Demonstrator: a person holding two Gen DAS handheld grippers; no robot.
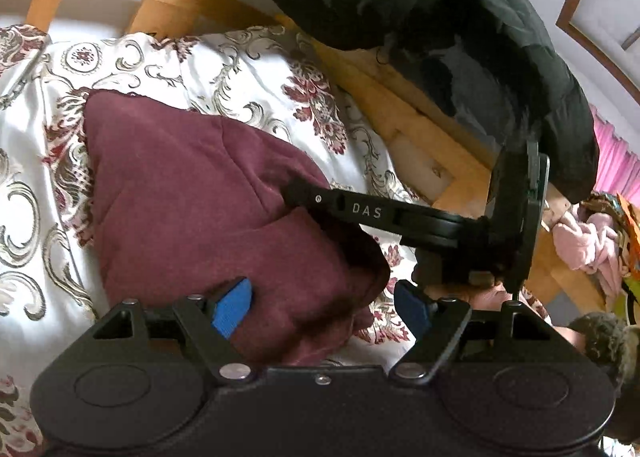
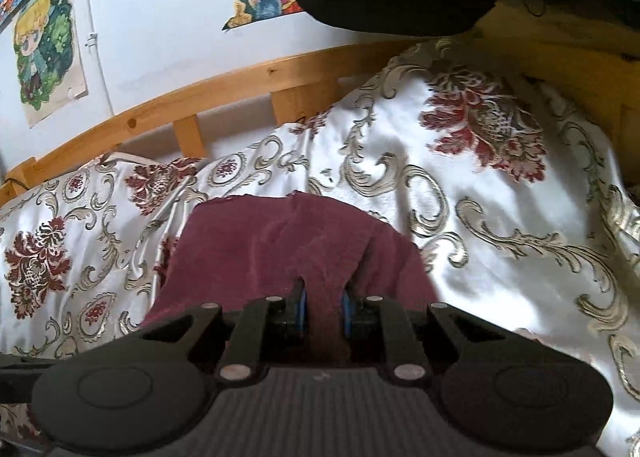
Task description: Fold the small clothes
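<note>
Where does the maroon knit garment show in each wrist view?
Left wrist: maroon knit garment lies centre-left on the floral bedspread, above the open left gripper.
Right wrist: lower centre, a fold pinched in the right gripper.
Shared landmark: wooden bed rail.

- A maroon garment (image 1: 192, 193) is lying on a white bedspread (image 2: 460, 225) showing dark red flowers and beige scrolls.
- Blue pads (image 1: 232, 311) are showing on black grippers.
- A black coat (image 1: 460, 37) is hanging over a honey-coloured wooden bed frame (image 2: 224, 85).
</note>
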